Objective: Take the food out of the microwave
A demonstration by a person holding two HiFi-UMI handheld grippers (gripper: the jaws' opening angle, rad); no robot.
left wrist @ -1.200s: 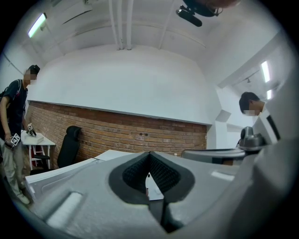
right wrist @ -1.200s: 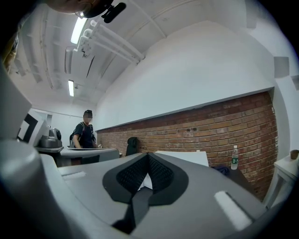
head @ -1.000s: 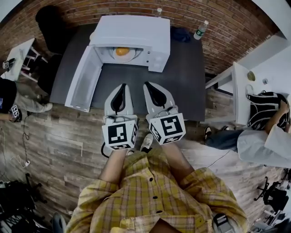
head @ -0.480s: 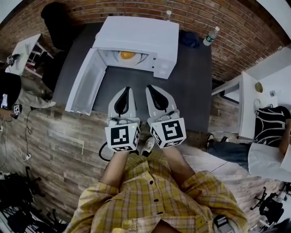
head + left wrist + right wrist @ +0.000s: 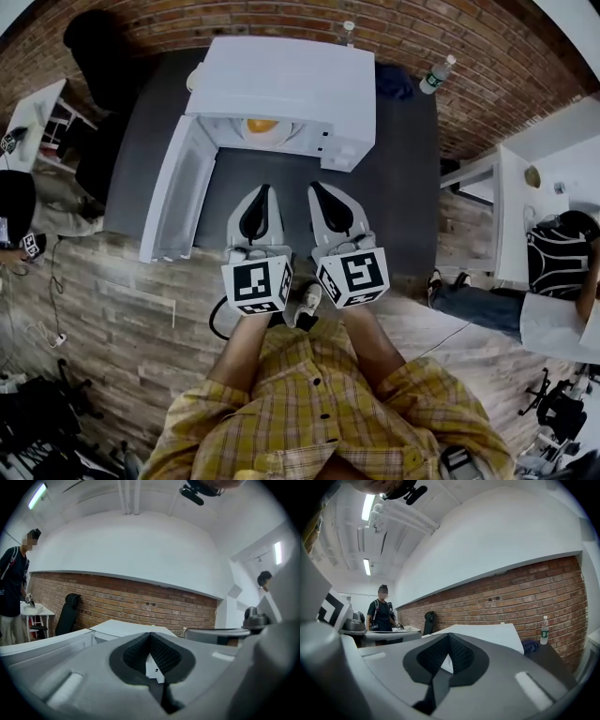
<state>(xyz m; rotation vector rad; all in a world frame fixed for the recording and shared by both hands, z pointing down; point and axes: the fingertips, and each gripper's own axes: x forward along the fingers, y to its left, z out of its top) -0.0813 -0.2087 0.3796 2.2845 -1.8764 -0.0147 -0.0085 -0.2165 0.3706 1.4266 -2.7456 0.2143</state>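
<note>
A white microwave point(image 5: 286, 80) stands on the dark table point(image 5: 398, 187) with its door point(image 5: 173, 197) swung open to the left. Inside, an orange food item on a pale plate point(image 5: 262, 127) shows just under the top edge of the cavity. My left gripper point(image 5: 262, 188) and right gripper point(image 5: 317, 186) hover side by side over the table in front of the opening, short of it. Both are shut with nothing between the jaws. In the left gripper view, the left gripper point(image 5: 150, 635) points at the microwave point(image 5: 126, 627). The right gripper point(image 5: 449, 637) faces the microwave's top point(image 5: 483, 632).
Two water bottles point(image 5: 438, 73) point(image 5: 348, 30) and a blue cloth point(image 5: 394, 82) lie behind the microwave by the brick wall. A black chair point(image 5: 94, 52) stands at the far left. A white table point(image 5: 511, 216) with a seated person is on the right.
The head view has shifted a little, so less of the microwave's inside shows. Both grippers stay shut and side by side, slightly closer to the opening.
</note>
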